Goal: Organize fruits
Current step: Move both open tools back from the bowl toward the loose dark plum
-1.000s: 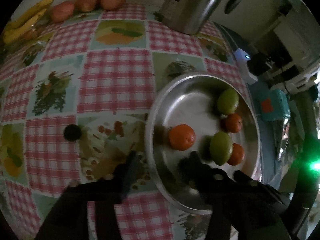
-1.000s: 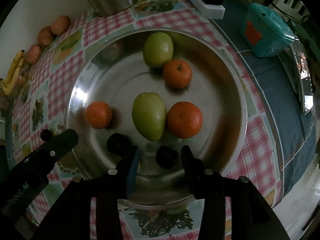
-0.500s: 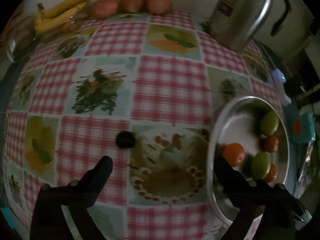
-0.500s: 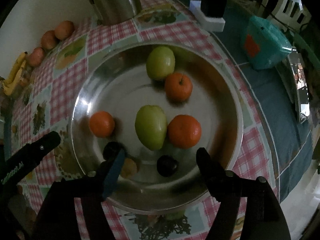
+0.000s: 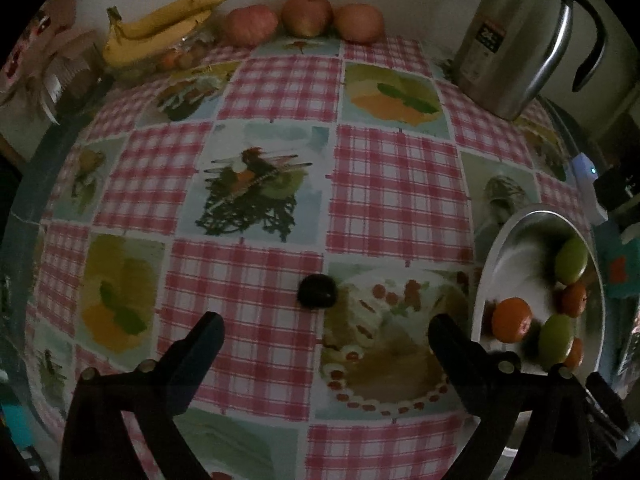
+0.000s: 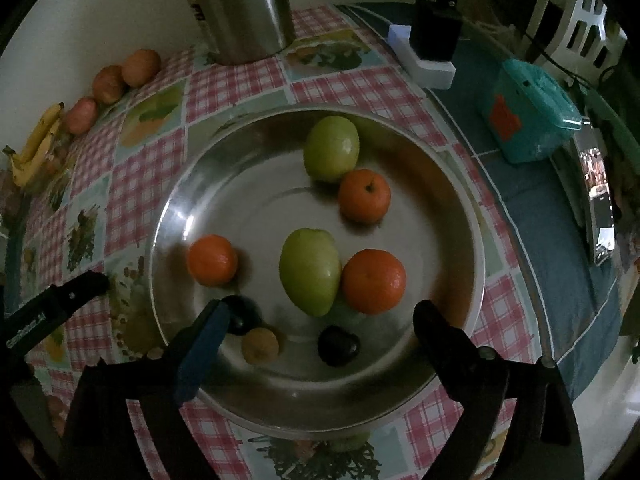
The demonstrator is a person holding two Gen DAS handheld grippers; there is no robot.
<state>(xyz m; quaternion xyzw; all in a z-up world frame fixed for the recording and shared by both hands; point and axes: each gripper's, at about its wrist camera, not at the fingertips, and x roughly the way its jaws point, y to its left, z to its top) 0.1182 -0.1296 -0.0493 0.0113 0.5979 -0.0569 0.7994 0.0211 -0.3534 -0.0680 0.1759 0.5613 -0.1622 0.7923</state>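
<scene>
Left wrist view is showing the left tool spread wide and gripping nothing, hovering over the checkered bench. Just ahead of it a dark plum is lying alone, with nothing standing between. To its right, the steel bowl is sitting near. Far ahead, bananas, three apples and a kettle are lining the wall.

Right wrist view is showing the right tool gaping empty over the bowl's near rim. Between its fingers a second plum and a small tan fruit are resting; beyond are lying oranges and green fruits.
</scene>
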